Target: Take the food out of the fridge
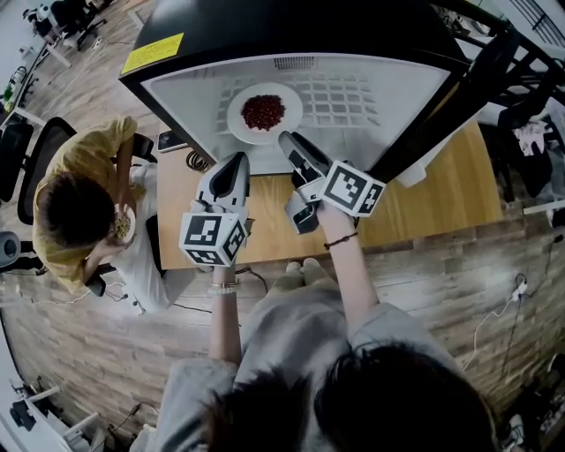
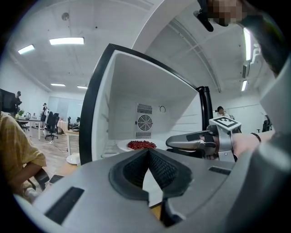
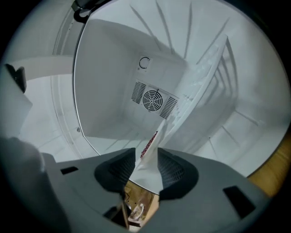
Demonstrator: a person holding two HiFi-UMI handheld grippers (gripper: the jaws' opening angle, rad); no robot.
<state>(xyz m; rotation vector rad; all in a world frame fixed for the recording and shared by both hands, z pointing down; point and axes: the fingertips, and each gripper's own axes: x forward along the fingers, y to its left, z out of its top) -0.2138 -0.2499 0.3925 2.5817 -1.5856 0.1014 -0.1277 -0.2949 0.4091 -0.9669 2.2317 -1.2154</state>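
– Red heaped food (image 1: 263, 111) is seen on a round white plate (image 1: 240, 124). The plate is set on the white grid shelf (image 1: 346, 99) inside a small black fridge with a white interior (image 1: 291, 26), and the fridge is stood on a wooden table (image 1: 433, 199).

– How are the two grippers placed?

– The right gripper (image 1: 285, 138) is held inside the fridge's opening, at the plate's near rim. Its pads (image 3: 175, 170) are spread apart. The rim is seen edge-on in the gap between them, and no squeeze on it can be made out.

– And the other one?

– The left gripper (image 1: 237, 161) is held at the front of the opening, beside the right one and apart from the plate. Its pads (image 2: 161, 166) are closed tip to tip, with nothing caught between them.
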